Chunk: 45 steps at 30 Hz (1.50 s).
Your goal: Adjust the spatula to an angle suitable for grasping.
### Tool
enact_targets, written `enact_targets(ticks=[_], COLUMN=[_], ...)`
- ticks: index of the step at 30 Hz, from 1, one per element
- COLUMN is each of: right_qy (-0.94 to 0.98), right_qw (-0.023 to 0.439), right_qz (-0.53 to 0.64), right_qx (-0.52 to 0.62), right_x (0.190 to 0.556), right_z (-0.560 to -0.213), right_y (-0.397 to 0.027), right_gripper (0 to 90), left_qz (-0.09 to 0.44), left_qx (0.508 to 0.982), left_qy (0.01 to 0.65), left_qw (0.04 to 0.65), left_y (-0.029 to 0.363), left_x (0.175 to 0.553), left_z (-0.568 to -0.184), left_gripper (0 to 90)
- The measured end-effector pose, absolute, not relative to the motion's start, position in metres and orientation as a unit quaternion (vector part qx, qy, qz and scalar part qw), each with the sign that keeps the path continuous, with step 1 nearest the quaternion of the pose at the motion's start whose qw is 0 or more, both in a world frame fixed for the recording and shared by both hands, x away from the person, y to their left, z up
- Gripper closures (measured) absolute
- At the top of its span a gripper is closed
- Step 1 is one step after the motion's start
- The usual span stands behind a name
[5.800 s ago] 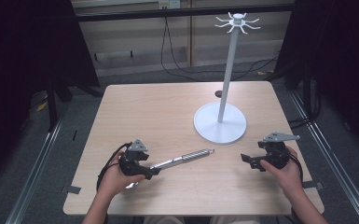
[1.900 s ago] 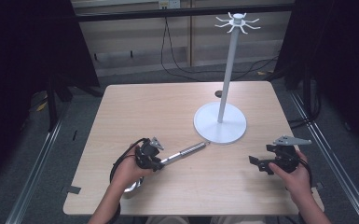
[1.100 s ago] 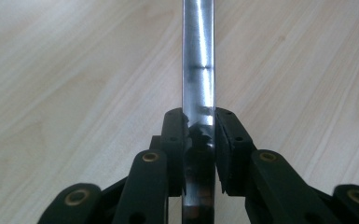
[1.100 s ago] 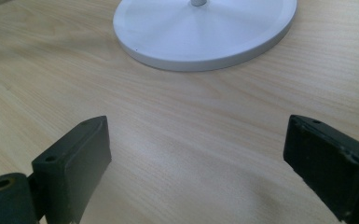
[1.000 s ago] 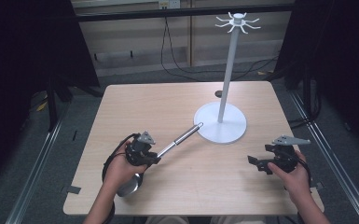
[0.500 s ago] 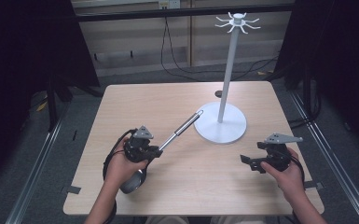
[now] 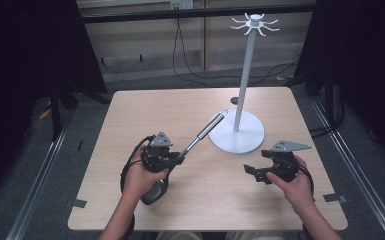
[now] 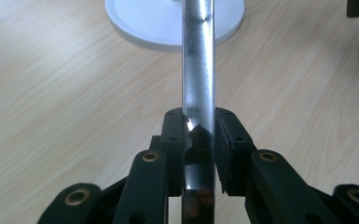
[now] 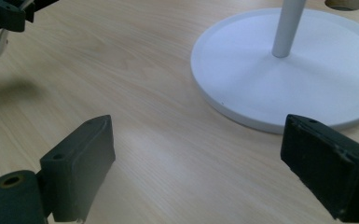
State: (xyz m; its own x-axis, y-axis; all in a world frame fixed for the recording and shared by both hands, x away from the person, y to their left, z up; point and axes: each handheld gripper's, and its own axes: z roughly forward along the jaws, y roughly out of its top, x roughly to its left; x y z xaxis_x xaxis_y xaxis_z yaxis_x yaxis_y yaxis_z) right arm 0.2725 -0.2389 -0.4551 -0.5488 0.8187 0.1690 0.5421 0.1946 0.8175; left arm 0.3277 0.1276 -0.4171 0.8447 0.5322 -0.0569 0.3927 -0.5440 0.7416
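Note:
My left gripper (image 7: 176, 159) is shut on a long silver utensil handle (image 7: 206, 130) at the table's front left. The handle rises tilted up and to the right, and its tip hangs over the edge of the white stand's round base (image 7: 245, 142). In the left gripper view both jaws press the shiny handle (image 8: 198, 70) at my left gripper (image 8: 199, 125). The utensil's dark rounded end (image 7: 152, 192) shows under the hand. My right gripper (image 7: 253, 173) is open and empty at the front right, seen in its own view as my right gripper (image 9: 200, 163) just short of the base (image 9: 307, 88).
The stand's thin white pole (image 7: 243, 80) carries a ring of hooks (image 7: 254, 23) at the top. A small round hole (image 7: 234, 100) sits in the wooden table (image 7: 160, 110) behind the base. Metal rails run along the floor on both sides.
My left gripper has swung the handle from lying near the tabletop to pointing up and right at the stand. The right gripper has shifted slightly left.

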Motion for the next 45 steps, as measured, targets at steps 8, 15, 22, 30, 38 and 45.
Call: enact_targets(ticks=[8, 15, 22, 30, 38, 45], right_qy=[0.747, 0.744, 0.732, 0.716, 0.696, 0.671], right_qw=[0.146, 0.134, 0.119, 0.099, 0.086, 0.073], right_qz=[0.474, 0.484, 0.506, 0.526, 0.549, 0.571], right_qx=[0.443, 0.441, 0.440, 0.448, 0.455, 0.467], right_x=[0.278, 0.282, 0.288, 0.293, 0.294, 0.295], right_z=[-0.441, -0.434, -0.429, -0.423, -0.420, -0.415], right_y=[-0.218, -0.206, -0.187, -0.167, -0.162, -0.158], right_gripper=[11.3, 17.1, 26.8, 34.9, 39.7, 49.8], left_qz=[0.090, 0.094, 0.095, 0.102, 0.107, 0.107], left_qx=[0.866, 0.863, 0.857, 0.851, 0.846, 0.844], left_qy=[0.256, 0.252, 0.248, 0.245, 0.241, 0.237], left_qw=[0.421, 0.427, 0.442, 0.454, 0.464, 0.469], left_y=[0.114, 0.108, 0.105, 0.100, 0.094, 0.085], left_x=[0.323, 0.319, 0.315, 0.312, 0.309, 0.307], left_z=[-0.413, -0.411, -0.407, -0.404, -0.405, -0.405], left_gripper=[75.2, 75.2, 75.2, 75.2, 75.2, 75.2])
